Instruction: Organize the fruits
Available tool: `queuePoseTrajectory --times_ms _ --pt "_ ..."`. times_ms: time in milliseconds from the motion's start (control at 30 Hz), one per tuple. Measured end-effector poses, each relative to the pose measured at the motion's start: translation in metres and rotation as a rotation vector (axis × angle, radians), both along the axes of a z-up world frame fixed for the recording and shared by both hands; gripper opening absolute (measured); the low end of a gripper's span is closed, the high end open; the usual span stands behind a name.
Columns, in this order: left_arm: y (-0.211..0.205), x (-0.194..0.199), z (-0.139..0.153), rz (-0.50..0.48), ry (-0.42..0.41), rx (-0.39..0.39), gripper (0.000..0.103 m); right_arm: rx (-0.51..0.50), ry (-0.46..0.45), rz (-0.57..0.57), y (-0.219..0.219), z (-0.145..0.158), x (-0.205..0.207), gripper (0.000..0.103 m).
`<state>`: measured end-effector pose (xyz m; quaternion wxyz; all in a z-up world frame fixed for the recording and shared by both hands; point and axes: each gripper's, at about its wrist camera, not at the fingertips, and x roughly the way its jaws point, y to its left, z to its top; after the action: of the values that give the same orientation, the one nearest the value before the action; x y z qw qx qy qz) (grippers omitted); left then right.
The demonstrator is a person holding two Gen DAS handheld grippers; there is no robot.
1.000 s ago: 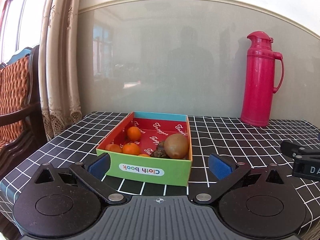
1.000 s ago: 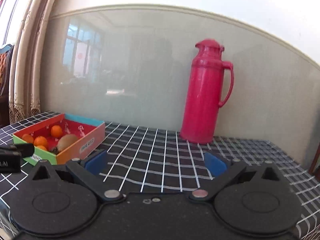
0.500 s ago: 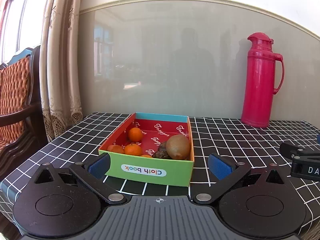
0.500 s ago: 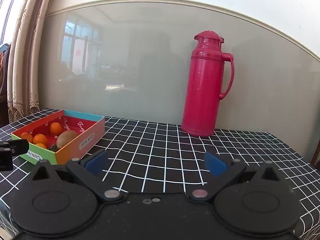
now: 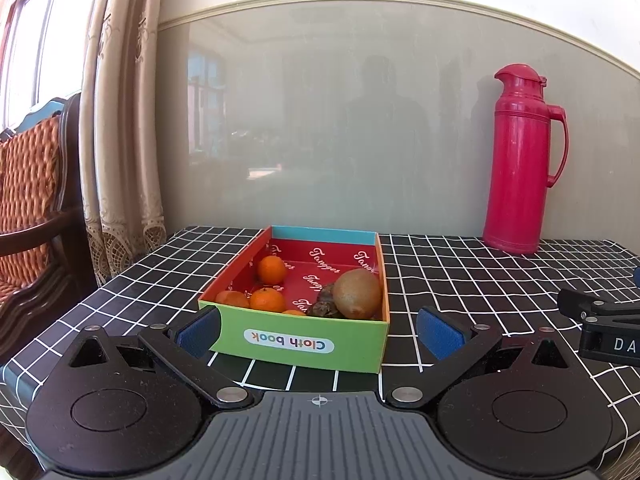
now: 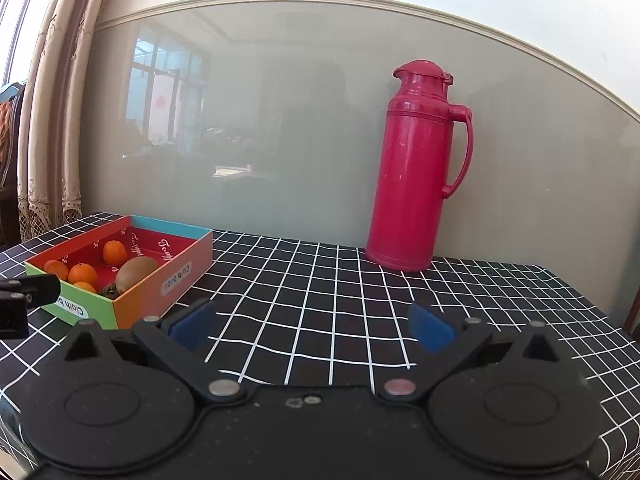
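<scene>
Both grippers' fingers spread, gripping nothing: left gripper point(image 5: 319, 330) facing box point(image 5: 300, 338); right gripper point(image 6: 311, 322) hovering beside box.

Table point(image 5: 460, 280) w/ a black cloth in a white grid; the cloth hangs over the front left edge. Two things sit directly on it. Left-centre: an open cardboard box point(image 5: 300, 338), green front wall w/ a "Cloth book" label upside down, red inside, blue back wall, orange right side. Back right, near the wall: a tall red thermos point(image 5: 516, 160), upright, lid on, handle to the right. Box and thermos well apart, bare cloth between them. In the right wrist view the box point(image 6: 168, 280) sits at the table's left part, the thermos point(image 6: 412, 168) further back towards the middle.
</scene>
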<state>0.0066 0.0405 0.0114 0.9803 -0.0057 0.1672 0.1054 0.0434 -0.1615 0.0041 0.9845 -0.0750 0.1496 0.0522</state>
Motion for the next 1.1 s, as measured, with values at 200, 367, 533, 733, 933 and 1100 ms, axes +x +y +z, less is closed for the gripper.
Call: queuePoseTrajectory --times_ms 200,367,533,733,933,1100 --pt "0.0003 0.0002 -0.0002 0.001 0.000 0.002 0.103 0.000 0.000 0.001 0.0003 -0.0003 -0.0002 0.103" --pt "-0.0001 0.0000 -0.0002 0.000 0.000 0.003 0.103 0.003 0.003 0.000 0.0004 -0.0004 -0.0001 0.103" --pt "-0.0005 -0.0002 -0.0005 -0.001 0.000 0.004 0.103 0.002 0.003 0.003 0.0007 -0.0005 0.0000 0.103" --pt "-0.0010 -0.0007 -0.0004 0.000 0.000 0.008 0.103 0.008 0.003 0.000 -0.0001 -0.0002 -0.0004 0.103" --pt "-0.0014 -0.0010 -0.0005 -0.001 0.000 0.009 0.103 0.008 0.002 -0.001 -0.0005 -0.0001 -0.0007 0.103" --pt "-0.0015 -0.0011 -0.0001 -0.002 0.000 0.010 0.103 0.009 0.002 0.000 -0.0006 -0.0001 -0.0006 0.103"
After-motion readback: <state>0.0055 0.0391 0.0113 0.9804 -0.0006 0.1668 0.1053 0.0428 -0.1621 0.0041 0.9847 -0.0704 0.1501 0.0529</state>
